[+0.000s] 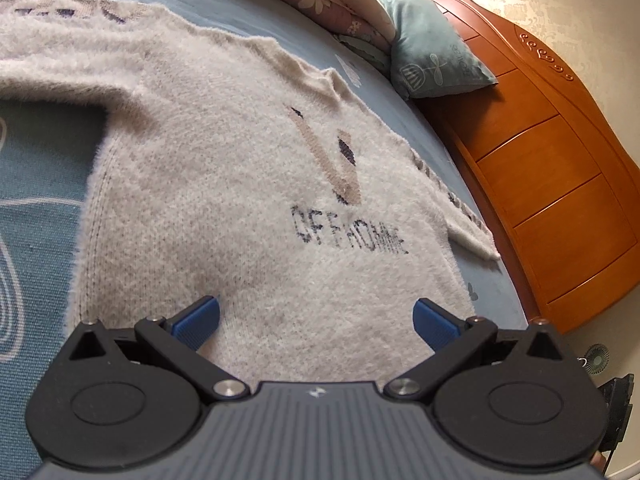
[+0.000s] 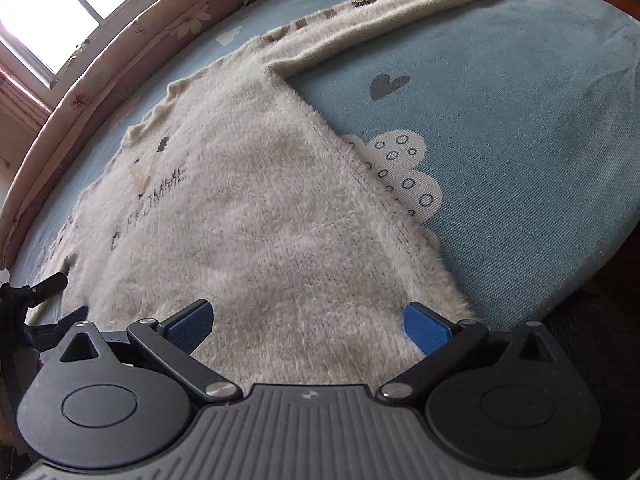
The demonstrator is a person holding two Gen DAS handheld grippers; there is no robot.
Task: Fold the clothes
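The bed [image 1: 36, 208], covered in a blue sheet [image 2: 520, 128] printed with a cloud and a heart, carries the sweater [image 1: 224, 168] laid flat across it, face up, hem toward both cameras. In the right wrist view one sleeve [image 2: 400, 4] runs out toward one o'clock. In the left wrist view the other sleeve [image 1: 472, 236] lies along the body's edge at three o'clock, beside the wooden footboard [image 1: 552, 184].

Both tools hover just over the hem, apparently about to take it. To do it well, each should probably bite a hem corner, catching both layers squarely, then lift evenly so the fuzzy knit does not drag or skew.

The sweater is cream, long-piled, with dark lettering [image 1: 348, 236] on the chest.

The left gripper [image 1: 316, 320] stands spread wide, holding nothing. The right gripper [image 2: 308, 324] is likewise wide apart and empty.
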